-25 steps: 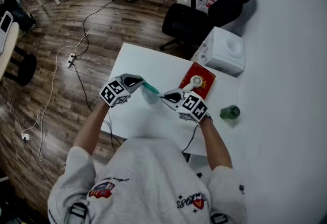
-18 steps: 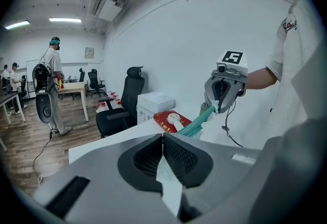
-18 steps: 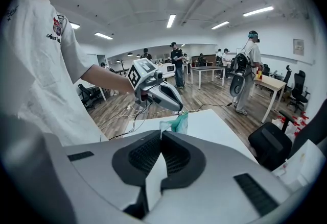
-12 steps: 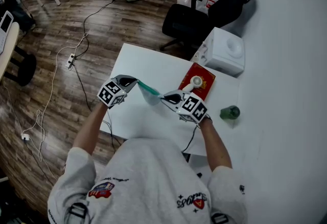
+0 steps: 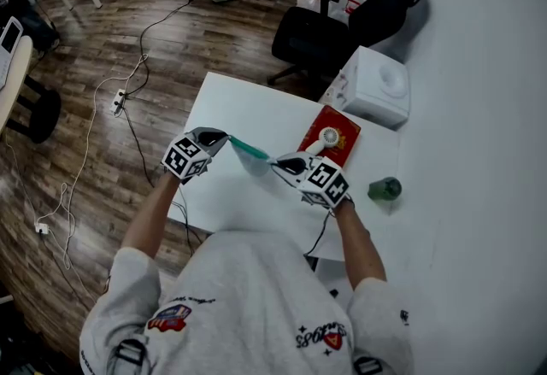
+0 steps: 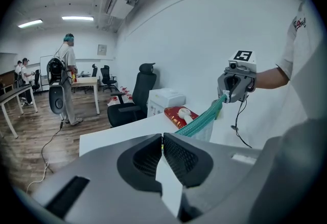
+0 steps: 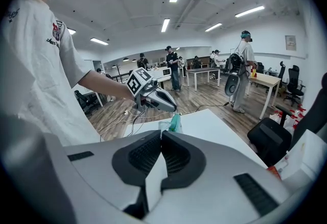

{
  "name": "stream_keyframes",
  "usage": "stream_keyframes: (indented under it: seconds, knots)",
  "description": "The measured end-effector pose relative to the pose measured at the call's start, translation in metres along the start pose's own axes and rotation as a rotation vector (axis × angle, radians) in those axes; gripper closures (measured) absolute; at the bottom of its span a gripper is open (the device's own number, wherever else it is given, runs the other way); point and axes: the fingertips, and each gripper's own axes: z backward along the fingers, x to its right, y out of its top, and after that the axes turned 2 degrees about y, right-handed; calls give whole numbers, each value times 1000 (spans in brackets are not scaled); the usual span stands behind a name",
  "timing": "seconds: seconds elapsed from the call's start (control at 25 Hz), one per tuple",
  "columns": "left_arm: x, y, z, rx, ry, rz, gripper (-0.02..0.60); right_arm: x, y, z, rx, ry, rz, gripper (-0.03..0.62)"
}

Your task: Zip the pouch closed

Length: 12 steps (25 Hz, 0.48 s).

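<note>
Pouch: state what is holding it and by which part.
Both claws hold the pouch: the left claw is shut on one end of its teal zipper edge, the right claw on the other end.

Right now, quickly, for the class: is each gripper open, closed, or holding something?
Left gripper: closed, holding one end of the pouch.
Right gripper: closed, holding the pouch's other end.

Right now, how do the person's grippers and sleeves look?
The left gripper and right gripper are grey with black ribbed pads; each carries a white cube with black square markers. A dark cable hangs from the right one. The shirt is pale, short-sleeved, with printed emblems.
</note>
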Motion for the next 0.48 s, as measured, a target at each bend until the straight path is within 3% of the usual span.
stream_keyframes:
  seconds: [0.24, 0.48]
  knots:
    - [8, -4, -9, -7, -11, 11, 571, 6, 5, 4, 68, -19, -63, 585]
    - [12, -6, -16, 14, -21, 89, 571, 8, 22, 6, 138, -35, -83, 585]
